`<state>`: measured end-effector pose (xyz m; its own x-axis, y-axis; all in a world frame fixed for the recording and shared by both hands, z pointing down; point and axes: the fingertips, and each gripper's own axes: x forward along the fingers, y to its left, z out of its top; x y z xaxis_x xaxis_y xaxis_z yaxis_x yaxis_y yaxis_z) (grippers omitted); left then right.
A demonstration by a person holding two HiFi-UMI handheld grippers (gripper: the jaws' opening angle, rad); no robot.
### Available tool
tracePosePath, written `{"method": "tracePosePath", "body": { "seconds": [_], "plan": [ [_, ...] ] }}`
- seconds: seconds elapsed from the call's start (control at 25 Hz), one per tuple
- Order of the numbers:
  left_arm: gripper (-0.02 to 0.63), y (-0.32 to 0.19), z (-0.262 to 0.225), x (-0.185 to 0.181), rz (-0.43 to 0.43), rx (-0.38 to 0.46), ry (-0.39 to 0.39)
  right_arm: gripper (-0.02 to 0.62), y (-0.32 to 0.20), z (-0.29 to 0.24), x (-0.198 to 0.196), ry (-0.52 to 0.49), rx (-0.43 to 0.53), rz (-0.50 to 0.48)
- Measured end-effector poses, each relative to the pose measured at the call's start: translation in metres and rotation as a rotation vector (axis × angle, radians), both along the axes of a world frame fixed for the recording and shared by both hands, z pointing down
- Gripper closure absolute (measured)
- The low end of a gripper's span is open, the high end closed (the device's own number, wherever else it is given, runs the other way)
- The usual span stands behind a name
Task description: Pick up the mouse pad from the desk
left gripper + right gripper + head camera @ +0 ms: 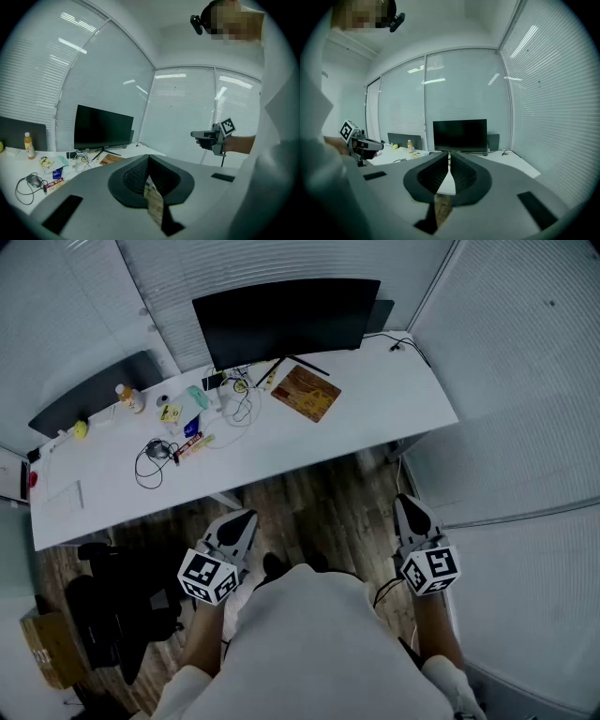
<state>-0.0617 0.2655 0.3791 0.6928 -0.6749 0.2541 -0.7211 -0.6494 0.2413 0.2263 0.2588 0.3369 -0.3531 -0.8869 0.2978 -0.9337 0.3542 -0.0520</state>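
Observation:
The mouse pad [306,392] is a brown patterned rectangle lying flat on the white desk [375,409], just in front of the monitor's stand. In the left gripper view it shows far off as a brown patch, the mouse pad [110,159]. Both grippers hang over the wooden floor short of the desk's front edge, well apart from the pad. My left gripper [246,516] has its jaws together with nothing between them [149,157]. My right gripper [407,501] is likewise shut and empty [450,153].
A black monitor [286,320] stands at the back of the desk. Left of the pad lie a coiled black cable [155,460], small packets and a bottle [128,397]. A black office chair [112,615] and a cardboard box [52,648] stand at lower left. Blind-covered glass walls enclose the room.

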Motion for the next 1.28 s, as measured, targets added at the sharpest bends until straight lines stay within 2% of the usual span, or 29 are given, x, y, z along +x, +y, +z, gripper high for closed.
{"method": "tracePosePath", "body": {
  "seconds": [0.8,1.28],
  "plan": [
    [0.589,0.002,0.01,-0.048,0.044,-0.005,0.024,0.555,0.016,0.006,-0.046,-0.019,-0.01,0.063],
    [0.589,-0.017,0.023,-0.054,0.032,-0.03,0.033,0.555,-0.002,0.023,-0.046,-0.021,-0.065,0.084]
  ]
}}
